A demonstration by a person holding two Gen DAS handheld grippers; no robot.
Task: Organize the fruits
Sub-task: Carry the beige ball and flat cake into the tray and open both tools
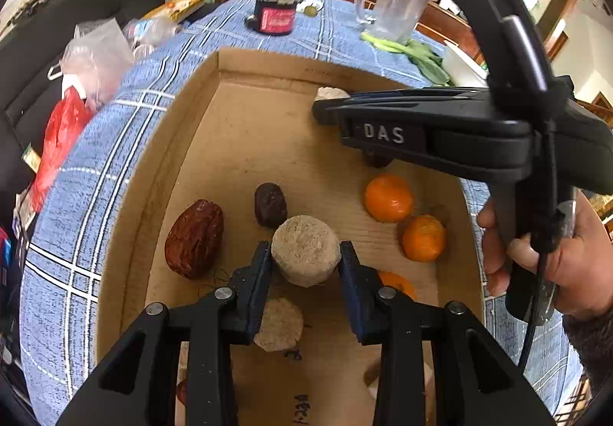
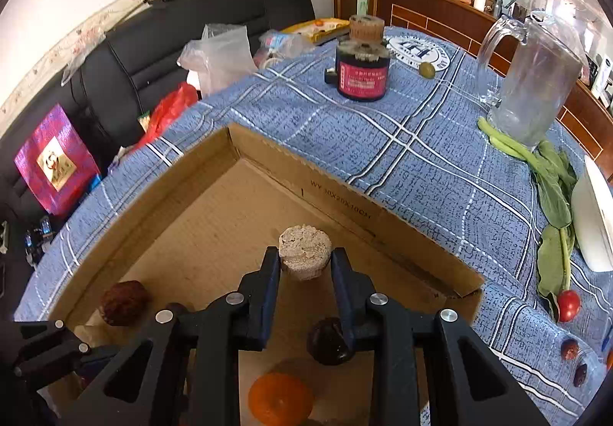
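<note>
An open cardboard box (image 1: 191, 112) lies on the blue checked cloth. My left gripper (image 1: 305, 248) is shut on a round beige cake (image 1: 305, 257) held over the box floor. Under it lie a red date (image 1: 194, 238), a dark date (image 1: 270, 204), two oranges (image 1: 388, 197), a third, half-hidden orange (image 1: 398, 282) and another beige cake (image 1: 279, 324). My right gripper (image 2: 305, 253) is shut on a second beige cake (image 2: 304, 248) near the box's far wall (image 2: 345, 192). In the left wrist view a hand (image 1: 567, 265) holds the right gripper (image 1: 322, 106), which reaches in from the right.
On the cloth beyond the box stand a dark jar with a red label (image 2: 362, 75) and a glass jug (image 2: 536, 81). Leafy greens (image 2: 551, 188), a white dish (image 2: 594, 215), a red fruit (image 2: 568, 305) and loose dates (image 2: 569, 348) lie right. Plastic bags (image 2: 218, 54) and a black sofa (image 2: 191, 12) are left.
</note>
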